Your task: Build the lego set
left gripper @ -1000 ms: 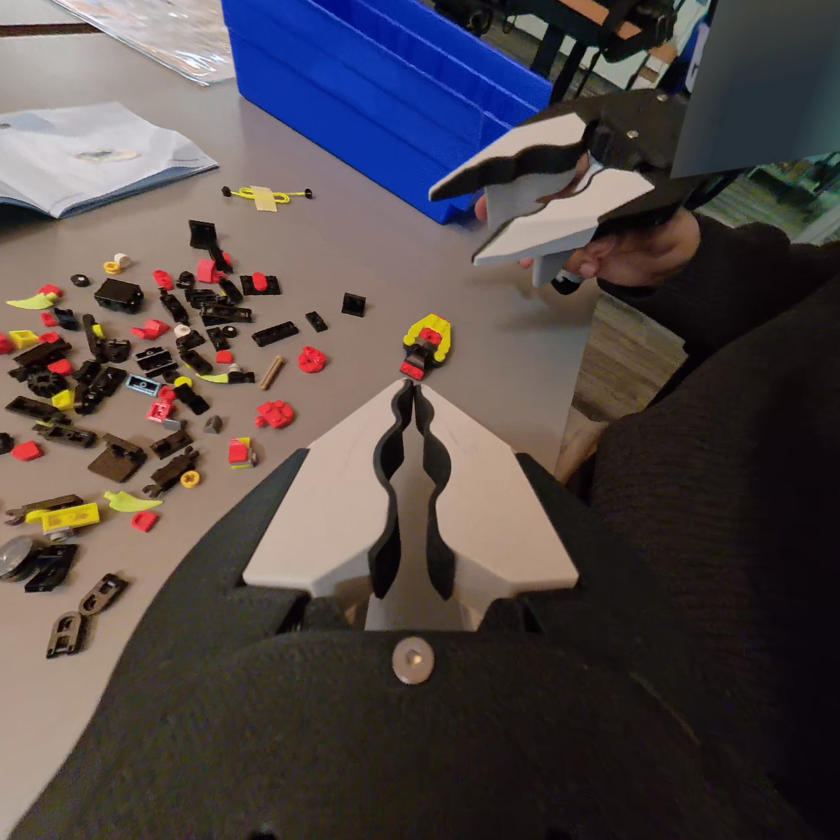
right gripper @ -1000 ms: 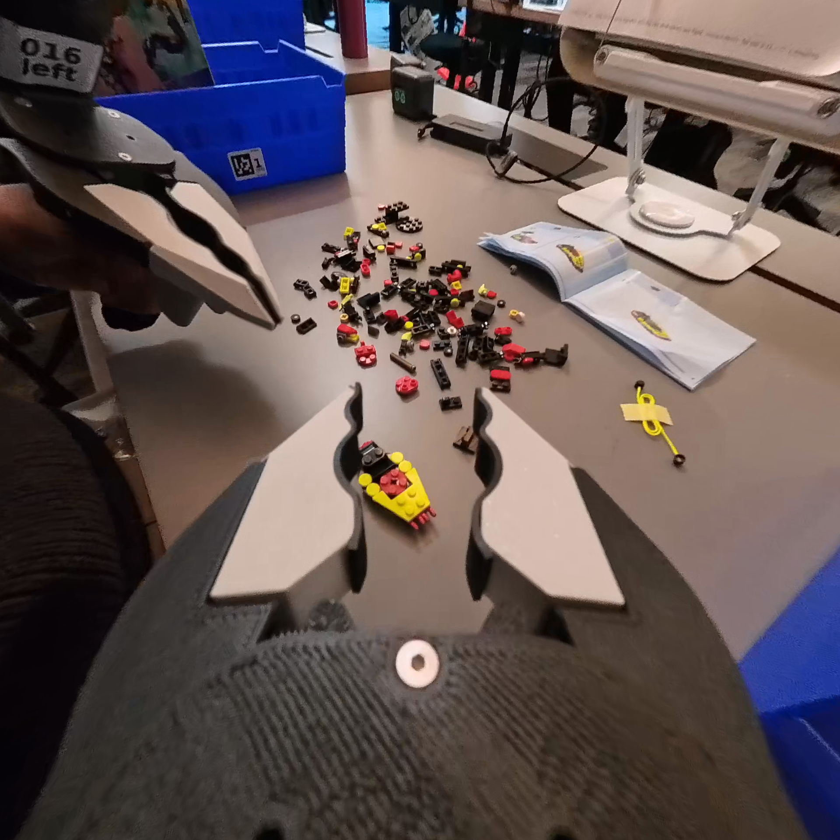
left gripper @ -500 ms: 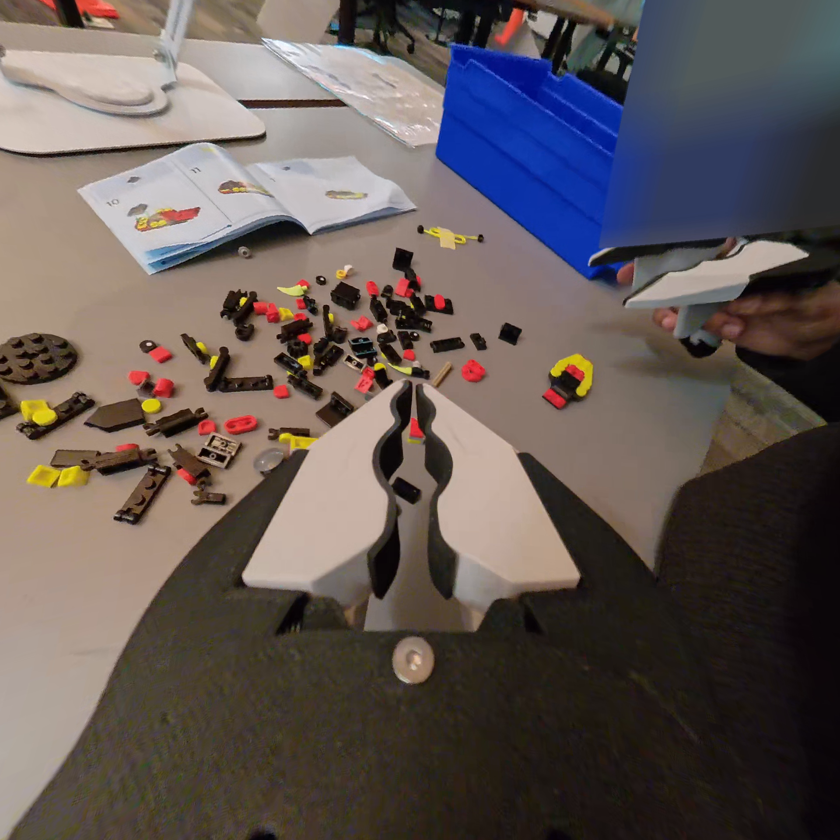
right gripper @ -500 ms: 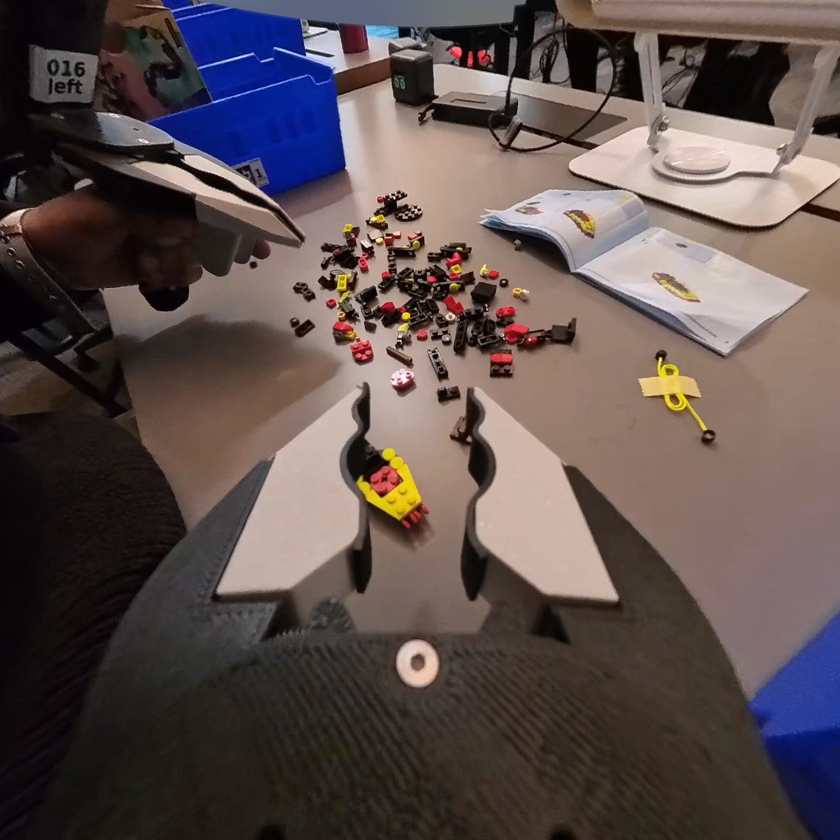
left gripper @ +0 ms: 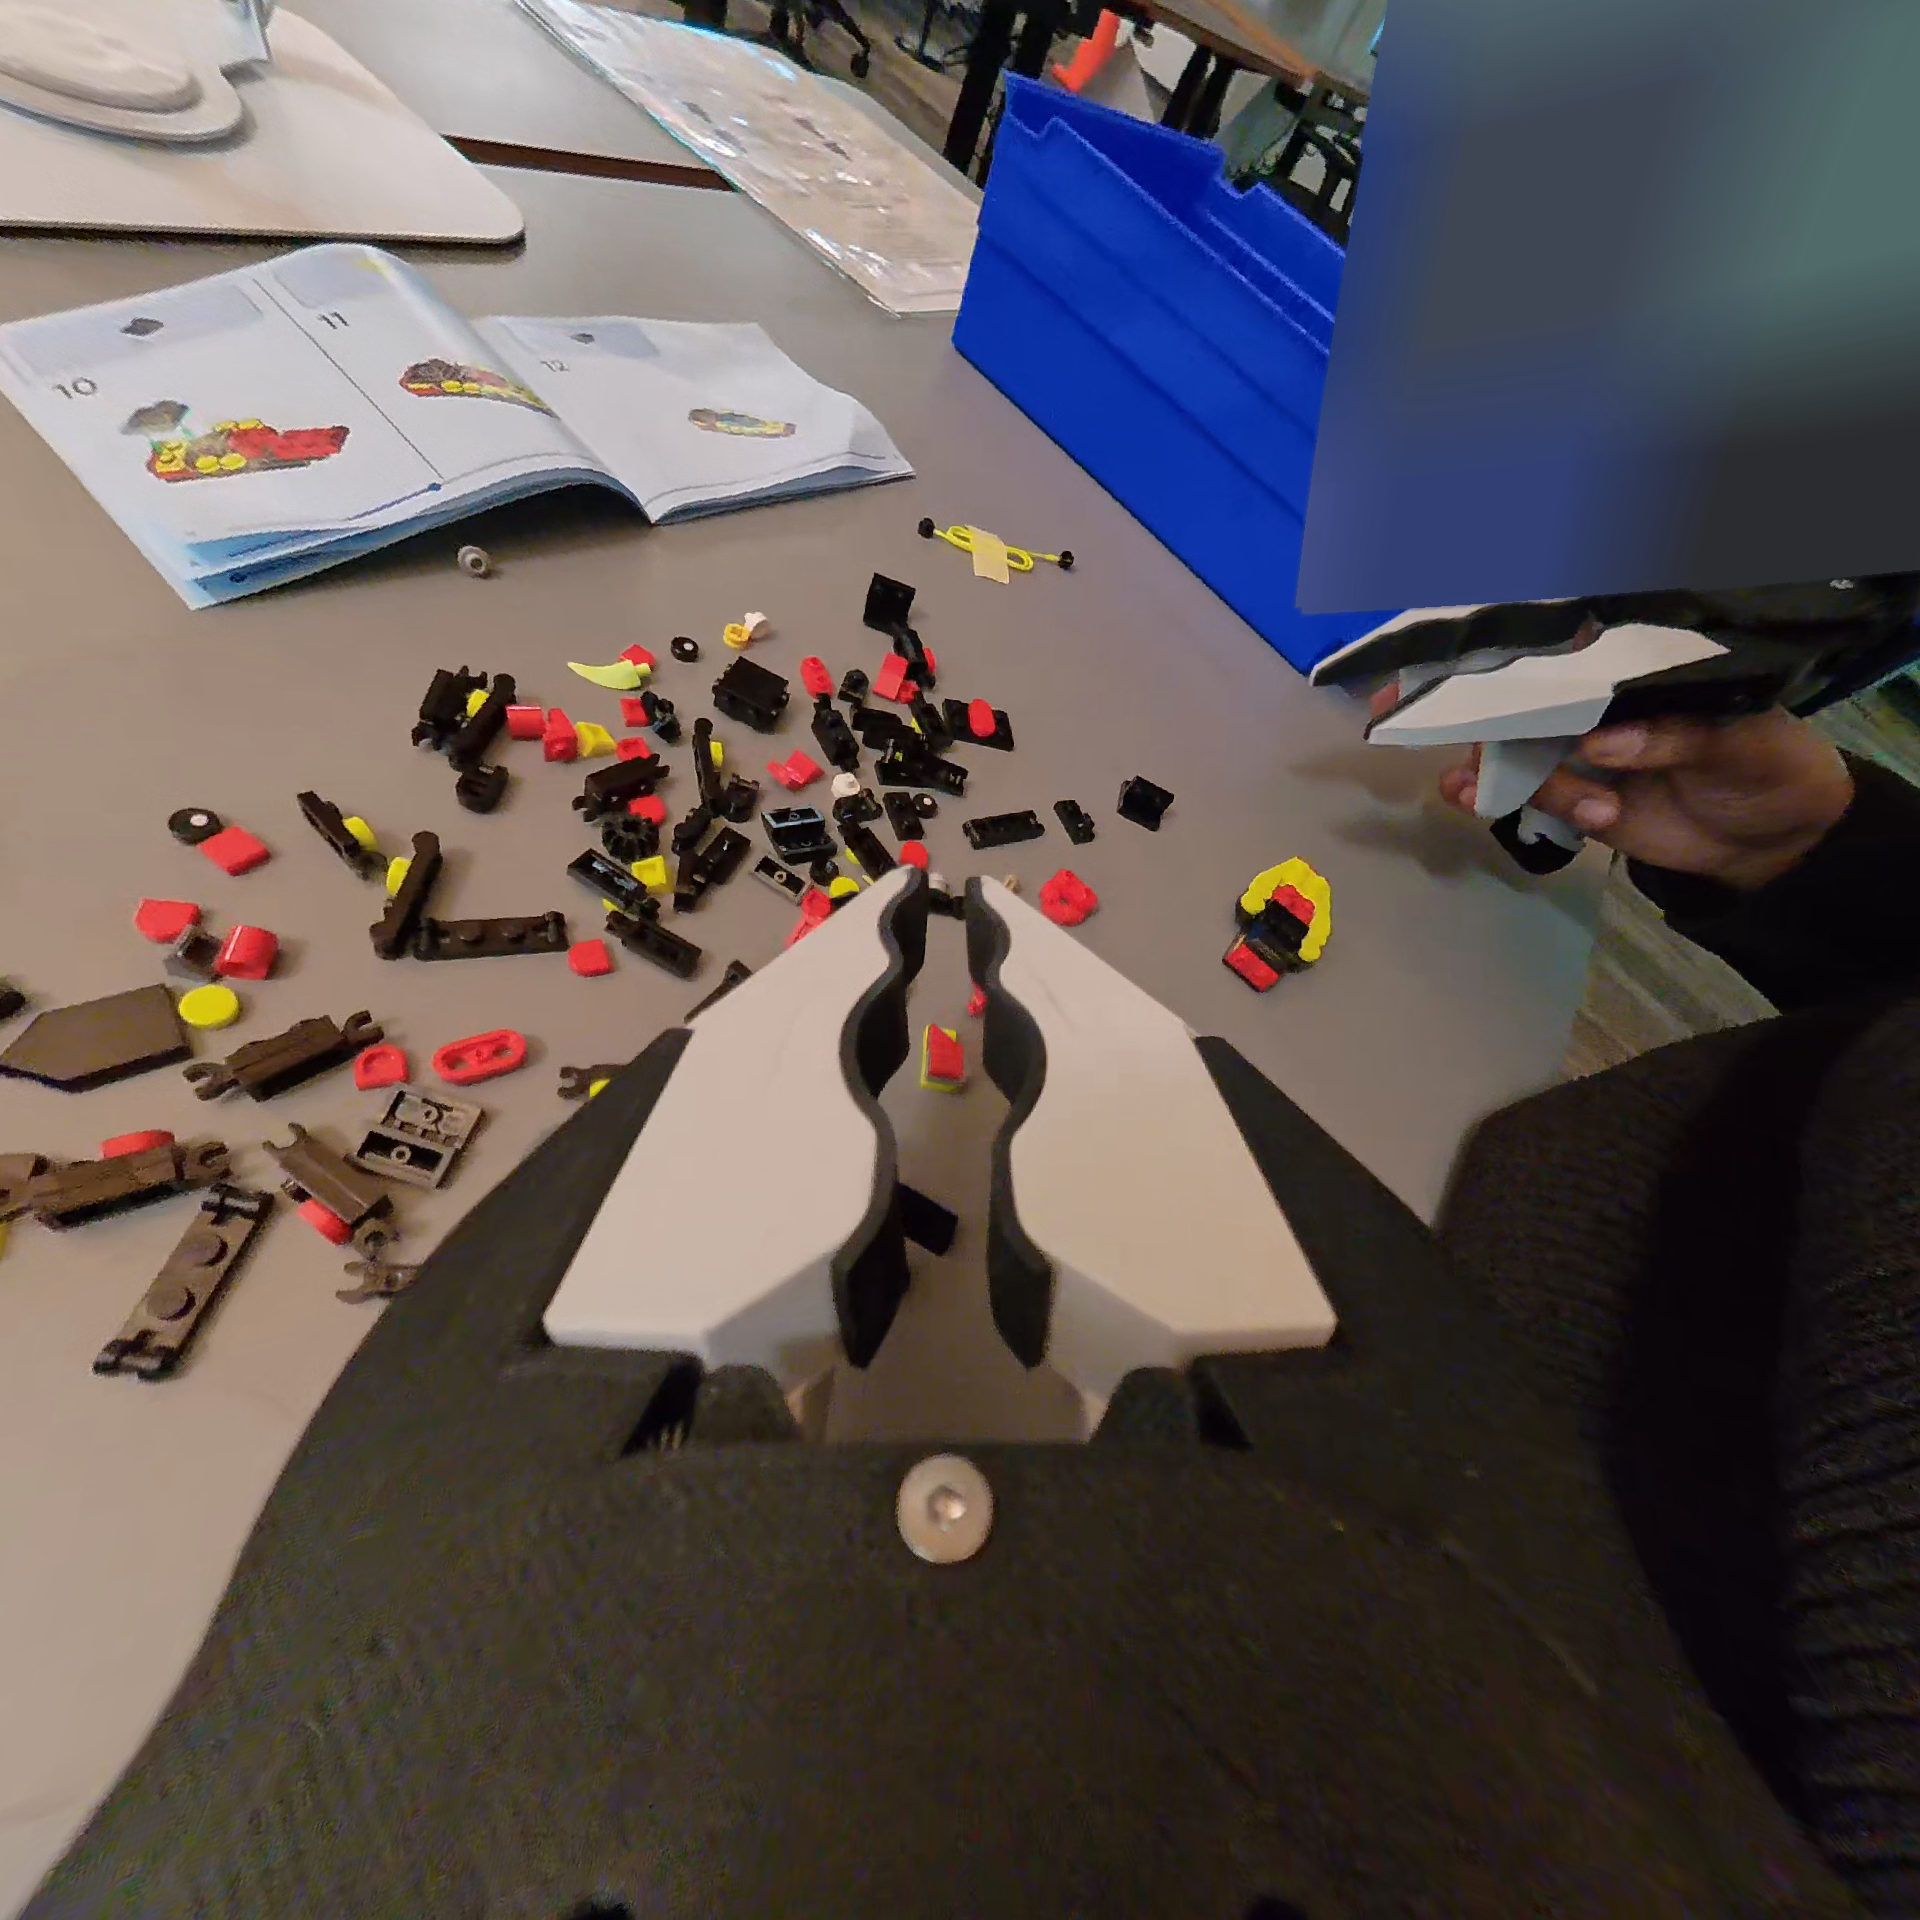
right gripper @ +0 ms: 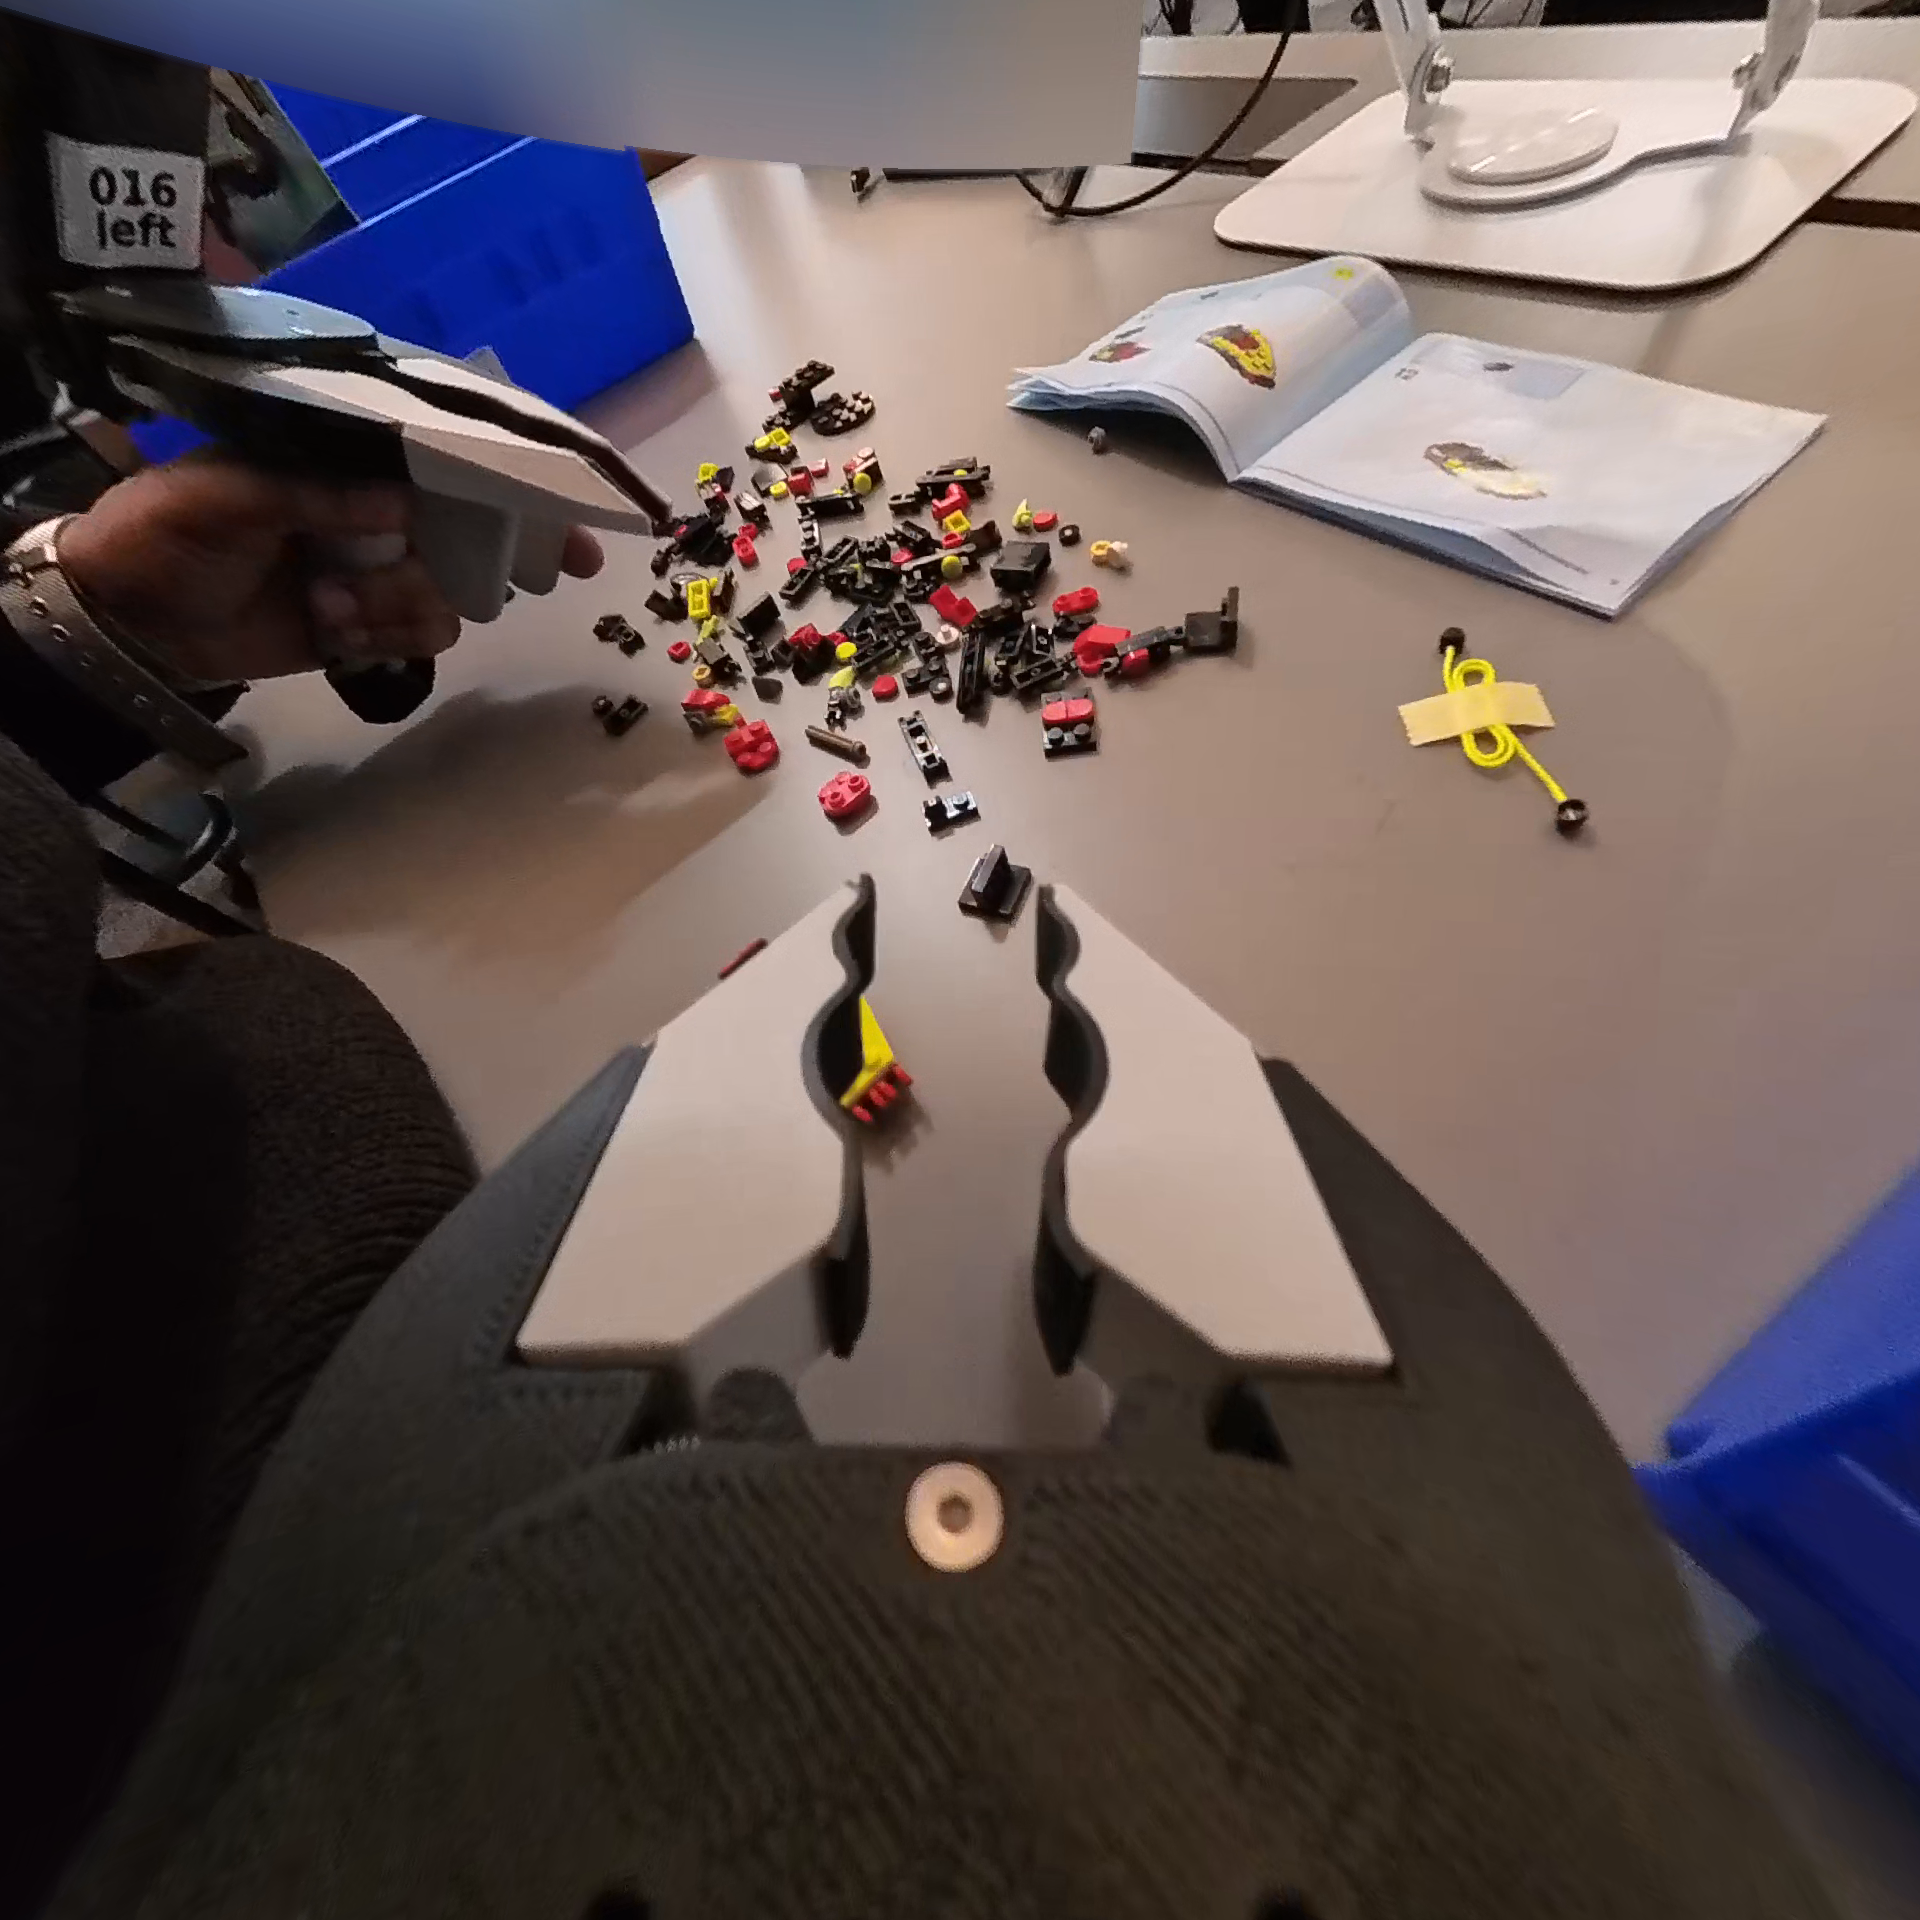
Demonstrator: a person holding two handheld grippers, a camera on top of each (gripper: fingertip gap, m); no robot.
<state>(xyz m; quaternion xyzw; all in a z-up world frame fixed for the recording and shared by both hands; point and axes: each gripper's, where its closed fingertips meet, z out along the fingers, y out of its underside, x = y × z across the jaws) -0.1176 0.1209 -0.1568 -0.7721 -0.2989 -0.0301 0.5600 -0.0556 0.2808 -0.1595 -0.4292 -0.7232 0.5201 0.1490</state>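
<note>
My left gripper (left gripper: 943,891), fingers nearly pressed together, hovers over scattered black, red and yellow lego pieces (left gripper: 727,790), while my right gripper (right gripper: 954,902) is spread above the small yellow-and-red lego assembly (right gripper: 876,1070).

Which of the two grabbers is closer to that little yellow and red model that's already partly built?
Right. The right gripper hangs over the yellow and red model; the left gripper is off over the loose pieces.

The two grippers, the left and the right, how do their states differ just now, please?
The left gripper has its fingers nearly shut, a narrow gap only, over the loose brick pile; the right gripper stands clearly open above the small yellow-and-red assembly. Neither visibly grips anything. Both are hand-held, with grey fingers and black pads.
</note>
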